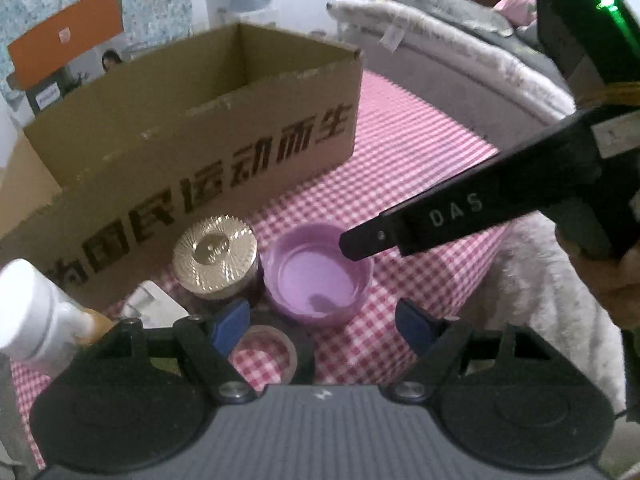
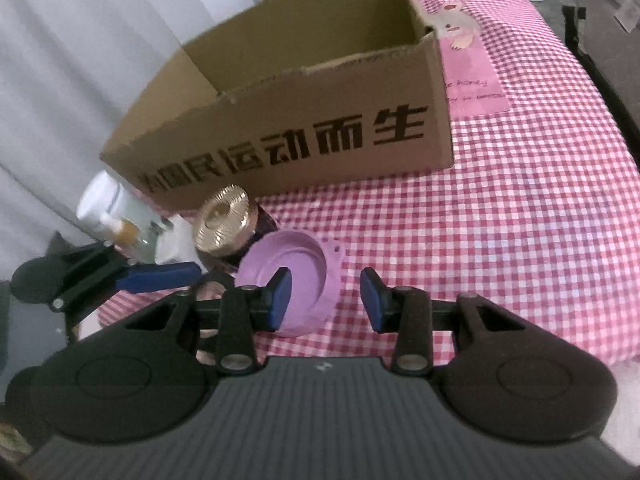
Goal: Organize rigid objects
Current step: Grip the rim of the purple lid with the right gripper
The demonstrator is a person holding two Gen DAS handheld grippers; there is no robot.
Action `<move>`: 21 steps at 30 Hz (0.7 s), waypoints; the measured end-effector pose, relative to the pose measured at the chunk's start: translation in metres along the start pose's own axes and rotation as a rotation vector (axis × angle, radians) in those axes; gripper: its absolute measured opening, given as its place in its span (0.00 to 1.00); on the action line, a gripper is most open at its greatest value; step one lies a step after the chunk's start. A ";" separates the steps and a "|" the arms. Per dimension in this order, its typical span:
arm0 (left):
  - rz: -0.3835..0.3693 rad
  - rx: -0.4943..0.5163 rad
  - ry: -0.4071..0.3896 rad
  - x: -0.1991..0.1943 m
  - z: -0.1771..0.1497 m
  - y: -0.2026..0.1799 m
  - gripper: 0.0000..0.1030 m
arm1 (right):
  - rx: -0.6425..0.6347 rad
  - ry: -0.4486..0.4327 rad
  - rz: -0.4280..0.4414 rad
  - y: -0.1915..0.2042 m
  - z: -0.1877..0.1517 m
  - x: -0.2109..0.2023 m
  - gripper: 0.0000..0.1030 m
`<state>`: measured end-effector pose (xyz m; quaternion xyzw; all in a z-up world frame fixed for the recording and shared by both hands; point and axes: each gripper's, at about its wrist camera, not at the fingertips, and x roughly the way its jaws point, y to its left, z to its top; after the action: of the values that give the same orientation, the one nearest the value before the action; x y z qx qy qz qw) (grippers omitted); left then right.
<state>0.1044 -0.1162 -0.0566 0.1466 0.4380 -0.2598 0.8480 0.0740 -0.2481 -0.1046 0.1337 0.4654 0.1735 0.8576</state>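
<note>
Right claw (image 2: 325,300) jaws apart, nothing clamped; left blue pad (image 2: 280,300) overlaps purple lid's (image 2: 288,276) rim, right pad over bare cloth. Purple lid lies hollow side up, tilted, on pink checked cloth (image 2: 500,240). Gold-capped dark jar (image 2: 224,226) just behind lid, touching it. White bottle (image 2: 102,196) at far left beside jar. Open cardboard box (image 2: 288,132) with black print behind all. Left claw's blue finger (image 2: 160,276) reaches in from left, near jar.

Black hand-held gripper (image 2: 326,300), blue pads (image 2: 280,300), silver screws
</note>
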 end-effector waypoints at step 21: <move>0.004 0.077 0.031 0.029 0.017 -0.027 0.74 | -0.077 0.016 -0.058 -0.019 -0.004 0.009 0.10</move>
<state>0.1146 -0.1555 -0.0707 0.1839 0.4405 -0.2722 0.8355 0.0787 -0.2609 -0.1212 0.0857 0.4691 0.1676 0.8629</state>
